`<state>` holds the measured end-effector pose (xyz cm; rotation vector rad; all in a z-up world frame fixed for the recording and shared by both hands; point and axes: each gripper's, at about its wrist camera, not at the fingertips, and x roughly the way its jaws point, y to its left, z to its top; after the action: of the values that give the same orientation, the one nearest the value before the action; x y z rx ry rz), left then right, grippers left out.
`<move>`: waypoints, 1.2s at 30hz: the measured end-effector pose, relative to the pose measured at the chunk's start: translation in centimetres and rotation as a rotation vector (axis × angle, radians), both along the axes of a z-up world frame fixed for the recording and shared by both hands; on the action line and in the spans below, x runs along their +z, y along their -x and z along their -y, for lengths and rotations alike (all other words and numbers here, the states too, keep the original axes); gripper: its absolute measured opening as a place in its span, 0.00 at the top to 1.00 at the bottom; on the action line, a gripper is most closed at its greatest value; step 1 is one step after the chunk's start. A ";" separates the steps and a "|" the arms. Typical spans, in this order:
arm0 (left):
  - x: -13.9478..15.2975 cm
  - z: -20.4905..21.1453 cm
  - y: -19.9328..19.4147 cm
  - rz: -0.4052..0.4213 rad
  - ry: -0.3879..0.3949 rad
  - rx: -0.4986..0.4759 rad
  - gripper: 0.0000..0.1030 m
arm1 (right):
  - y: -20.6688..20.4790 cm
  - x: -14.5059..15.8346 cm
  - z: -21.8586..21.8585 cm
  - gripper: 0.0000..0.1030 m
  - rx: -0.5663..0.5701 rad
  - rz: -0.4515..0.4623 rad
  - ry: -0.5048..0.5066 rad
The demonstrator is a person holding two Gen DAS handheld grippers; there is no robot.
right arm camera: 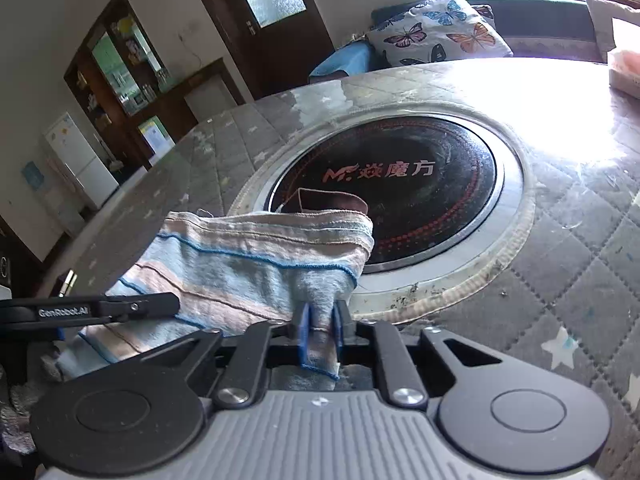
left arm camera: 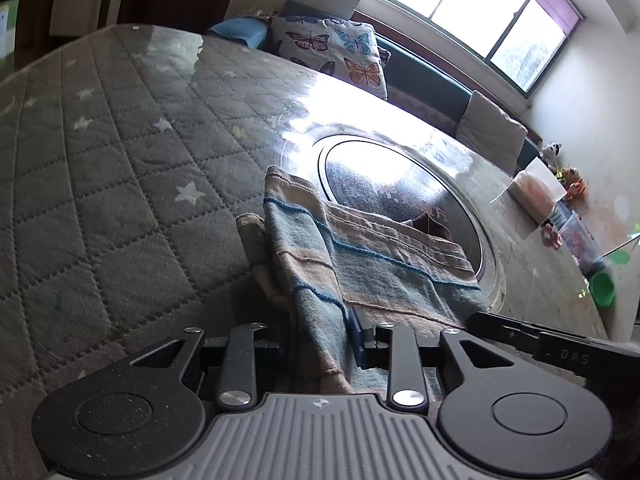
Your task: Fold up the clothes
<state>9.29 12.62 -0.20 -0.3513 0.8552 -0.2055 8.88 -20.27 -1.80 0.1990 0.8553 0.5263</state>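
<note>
A blue and beige striped cloth [left arm camera: 360, 256] [right arm camera: 248, 264] is held just above the round quilted table [left arm camera: 100, 160] [right arm camera: 580, 240]. Its far hem hangs over the black round cooktop [left arm camera: 400, 184] [right arm camera: 420, 184] set in the table's middle. My left gripper [left arm camera: 320, 336] is shut on a bunched fold at one end. My right gripper [right arm camera: 321, 330] is shut on a narrow pinch of the other end, with the blue pads tight against the fabric. Each gripper's black finger shows in the other's view, the right one [left arm camera: 540, 340] and the left one [right arm camera: 100, 308], close together along the cloth's near edge.
A butterfly cushion [left arm camera: 336, 52] [right arm camera: 436, 32] lies on the bench behind the table. A tissue box [left arm camera: 536, 192], plastic containers and a green bowl [left arm camera: 602, 288] sit at the table's far right edge. A dark cabinet [right arm camera: 120, 60] and a white fridge [right arm camera: 76, 160] stand beyond the table.
</note>
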 end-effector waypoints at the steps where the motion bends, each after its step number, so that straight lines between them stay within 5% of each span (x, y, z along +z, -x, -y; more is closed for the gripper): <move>1: 0.2 0.2 0.1 0.004 -0.006 -0.002 0.75 | 0.2 0.2 0.0 0.92 0.001 0.008 -0.002; 15: 3.4 6.8 -1.3 0.042 -0.022 -0.125 0.80 | 2.3 3.5 4.8 0.93 -0.061 0.120 -0.011; 36: 4.6 26.7 -9.3 0.042 -0.046 -0.363 0.80 | -0.5 7.5 21.3 0.93 -0.338 0.201 0.119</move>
<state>18.64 -14.08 4.41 -0.1457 0.8766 -0.5272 9.36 -41.61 5.68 0.1738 0.6377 0.1740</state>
